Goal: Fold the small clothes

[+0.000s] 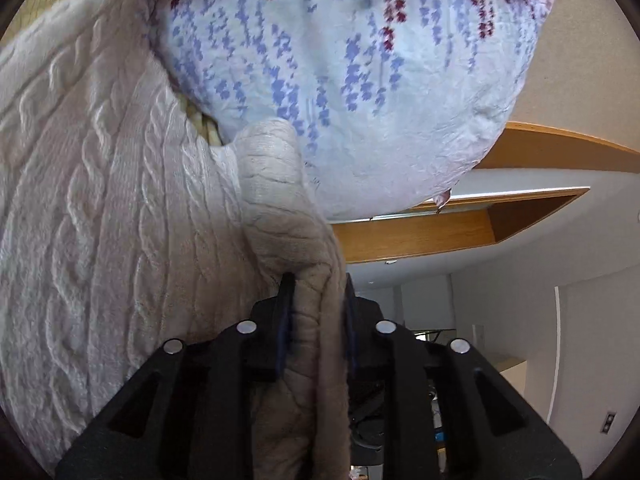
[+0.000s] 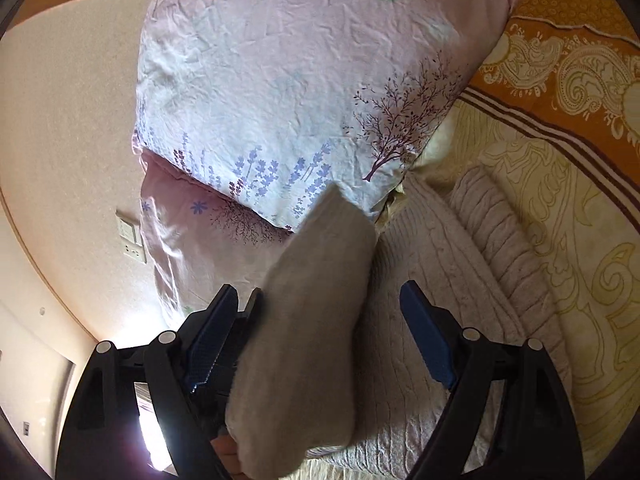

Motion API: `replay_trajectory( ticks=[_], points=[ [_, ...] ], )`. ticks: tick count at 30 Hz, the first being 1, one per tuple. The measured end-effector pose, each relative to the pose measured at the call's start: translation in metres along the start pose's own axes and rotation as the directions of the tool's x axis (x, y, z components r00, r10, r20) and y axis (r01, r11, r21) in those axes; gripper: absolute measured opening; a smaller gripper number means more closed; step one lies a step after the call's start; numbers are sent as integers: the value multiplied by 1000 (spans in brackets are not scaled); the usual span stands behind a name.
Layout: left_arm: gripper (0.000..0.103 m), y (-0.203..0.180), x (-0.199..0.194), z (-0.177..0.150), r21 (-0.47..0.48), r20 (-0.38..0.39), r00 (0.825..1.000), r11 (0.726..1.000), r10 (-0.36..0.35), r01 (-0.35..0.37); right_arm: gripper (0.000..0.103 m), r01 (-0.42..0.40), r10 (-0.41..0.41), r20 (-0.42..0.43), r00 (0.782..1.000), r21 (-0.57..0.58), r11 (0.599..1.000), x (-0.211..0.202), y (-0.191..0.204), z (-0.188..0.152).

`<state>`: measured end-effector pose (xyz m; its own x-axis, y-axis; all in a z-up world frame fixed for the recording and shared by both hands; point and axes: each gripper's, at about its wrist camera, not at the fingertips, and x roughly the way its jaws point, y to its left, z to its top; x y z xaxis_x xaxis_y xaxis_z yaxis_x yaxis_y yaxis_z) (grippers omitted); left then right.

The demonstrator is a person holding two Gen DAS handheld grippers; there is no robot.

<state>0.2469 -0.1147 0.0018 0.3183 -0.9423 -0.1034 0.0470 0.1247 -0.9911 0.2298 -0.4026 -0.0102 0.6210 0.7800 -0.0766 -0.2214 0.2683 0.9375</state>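
Room: pale walls (image 1: 580, 80) with wooden trim (image 1: 560, 148); a light switch (image 2: 130, 236) sits on the wall in the right wrist view.
Bed: an orange and cream patterned bedspread (image 2: 580, 208) covers it, with a flowered pillow (image 1: 360, 80) lying at one end.
Sweater: a white cable-knit sweater (image 1: 100, 220) is spread flat on the bedspread, its edge reaching up beside the pillow.
Sock: a beige sock (image 1: 296, 240) is lifted above the sweater, its free end (image 2: 320, 280) pointing toward the pillow.
Left tool (image 1: 316, 320): clenched on the sock, the cloth pinched between both blue pads (image 1: 285, 320).
Right tool (image 2: 320, 344): released, jaws spread wide; the sock passes between them, lying close against the left-hand pad (image 2: 208, 344) and well apart from the other.
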Motion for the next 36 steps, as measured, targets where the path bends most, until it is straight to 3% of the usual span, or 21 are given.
replay_trajectory(
  ticks=[2,5,7,9,12,14,15,18,20,22,24,25,26,27,30,32,34,36],
  points=[
    [23,2,4,-3,-45,-56,997,997,-61,59,87,2,-2,-16,1000,3,1000,1,-2,1],
    [36,-19,-16,-6,50,-56,997,997,-54,57,87,1,-1,-27,1000,0,1000,1,-2,1],
    [57,-37,-41,-9,165,-12,1000,986,19,-17,87,3,-3,-34,999,-5,1000,0,-2,1],
    [70,-55,-68,-19,305,67,987,939,143,-157,87,4,-4,-39,999,-7,1000,1,-2,2],
    [80,-65,-102,-43,473,205,923,793,324,-384,82,28,-28,-45,999,-18,999,1,-3,3],
    [81,-63,-117,-58,540,278,872,685,403,-488,73,62,-64,-46,997,-37,997,2,-2,4],
    [81,-60,-122,-65,570,298,855,639,424,-516,70,92,-94,-44,995,-53,994,2,-2,4],
    [81,-54,-122,-78,652,339,814,506,471,-564,57,161,-167,-49,985,-108,981,7,0,3],
    [80,-52,-121,-86,714,338,803,422,491,-559,38,221,-231,-43,972,-173,960,12,5,0],
    [80,-55,-114,-96,773,372,788,306,491,-556,20,302,-319,-29,947,-254,919,18,11,-3],
    [80,-54,-108,-104,797,421,744,181,519,-577,18,352,-372,-3,928,-316,881,21,22,-4],
    [81,-53,-106,-106,802,436,729,141,527,-581,17,368,-388,12,922,-340,865,21,29,-3],
    [81,-50,-105,-106,798,444,717,126,538,-589,17,380,-398,25,917,-364,851,21,37,-1],
    [81,-48,-106,-103,791,440,710,138,549,-597,17,391,-411,36,911,-388,834,22,46,1],
    [82,-46,-110,-96,781,386,734,226,558,-582,17,429,-445,88,891,-480,765,24,75,2],
    [83,-45,-113,-93,770,372,740,260,560,-583,16,484,-480,151,864,-511,710,21,85,0],
    [88,-43,-115,-88,753,364,739,289,567,-592,16,544,-539,157,827,-465,699,20,69,6],
    [88,-41,-114,-86,752,335,743,310,579,-581,16,590,-608,86,789,-379,713,22,32,12]
  ],
)
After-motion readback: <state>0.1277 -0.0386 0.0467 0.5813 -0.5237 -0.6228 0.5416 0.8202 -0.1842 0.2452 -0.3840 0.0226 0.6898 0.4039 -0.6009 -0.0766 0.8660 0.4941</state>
